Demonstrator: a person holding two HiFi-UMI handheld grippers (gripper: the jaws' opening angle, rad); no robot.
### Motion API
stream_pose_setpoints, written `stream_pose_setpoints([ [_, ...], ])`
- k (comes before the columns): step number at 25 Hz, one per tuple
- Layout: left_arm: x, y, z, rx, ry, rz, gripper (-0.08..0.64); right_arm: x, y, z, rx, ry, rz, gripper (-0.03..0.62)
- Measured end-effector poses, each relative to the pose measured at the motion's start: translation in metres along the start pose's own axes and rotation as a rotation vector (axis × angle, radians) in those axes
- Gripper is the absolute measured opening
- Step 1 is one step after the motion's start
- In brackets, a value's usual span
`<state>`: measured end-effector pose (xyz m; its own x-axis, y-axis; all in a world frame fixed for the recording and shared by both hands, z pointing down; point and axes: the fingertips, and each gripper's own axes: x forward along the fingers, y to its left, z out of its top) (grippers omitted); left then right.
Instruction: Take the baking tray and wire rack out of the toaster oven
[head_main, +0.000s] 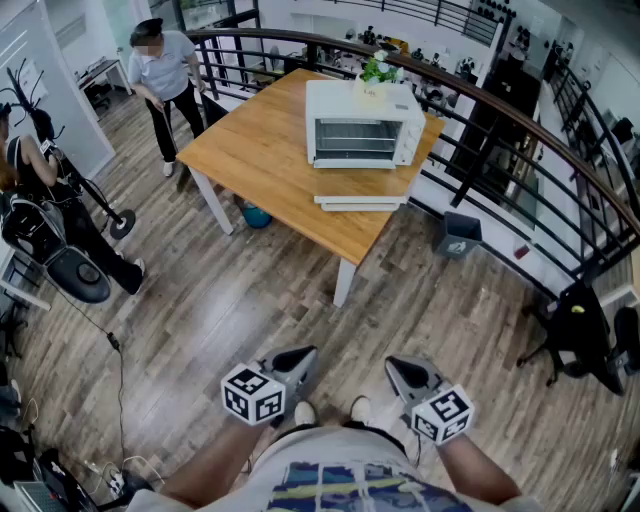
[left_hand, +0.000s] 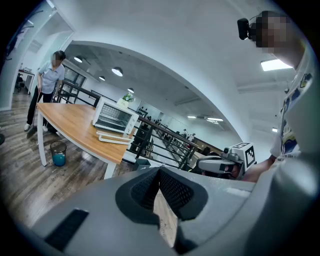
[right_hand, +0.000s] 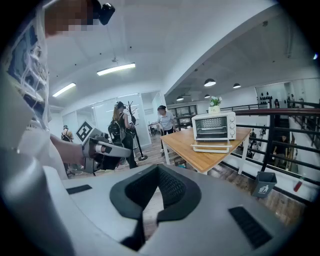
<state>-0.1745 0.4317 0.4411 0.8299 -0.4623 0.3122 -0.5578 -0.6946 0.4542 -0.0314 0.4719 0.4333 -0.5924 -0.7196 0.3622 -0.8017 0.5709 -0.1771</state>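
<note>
1. As I look down from the head camera, the wooden floor (head_main: 200, 320) takes up most of the view, and both tongs hang low over it, close to my own body.
2. Along the right side, a dark curved railing (head_main: 520, 130) runs past the room's edge.
3. Just inside that railing stands the wooden table (head_main: 260, 150) on white legs, well apart from both tongs.
4. Beyond the table's far left corner, a person (head_main: 165, 75) in a light shirt stands on the floor.
5. Near the table's right corner sits the white toaster oven (head_main: 362, 124), upright, with its front facing me.
6. Its glass door (head_main: 352, 138) is shut. Horizontal bars show behind it, but I cannot tell the baking tray from the wire rack at this range.
7. In front of the oven, near the table's edge, lies a flat white piece (head_main: 360, 203). I cannot tell what it is.
8. On the floor between the table and the railing stands a grey bin (head_main: 457, 234).
9. My left tongs (left_hand: 160, 175) are closed with the ribbed pads meeting at the tip and nothing between them.
10. My right tongs (right_hand: 158, 172) are closed too, and hold nothing.
11. On top of the oven rests a small potted plant (head_main: 378, 72).
</note>
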Motion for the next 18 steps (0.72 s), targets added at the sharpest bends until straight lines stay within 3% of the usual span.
stream_pose_setpoints([
  [6,0.040,-0.026,0.003,-0.017,-0.016,0.004,0.003,-0.022,-0.038,-0.007,0.008,-0.008,0.012,-0.002],
  [16,0.098,-0.061,0.004,-0.010,-0.026,0.076,0.005,-0.056,-0.094,-0.013,-0.012,-0.034,0.059,0.002],
  [18,0.108,-0.066,0.002,-0.023,-0.026,0.090,0.005,-0.061,-0.102,-0.014,-0.008,-0.038,0.070,0.034],
])
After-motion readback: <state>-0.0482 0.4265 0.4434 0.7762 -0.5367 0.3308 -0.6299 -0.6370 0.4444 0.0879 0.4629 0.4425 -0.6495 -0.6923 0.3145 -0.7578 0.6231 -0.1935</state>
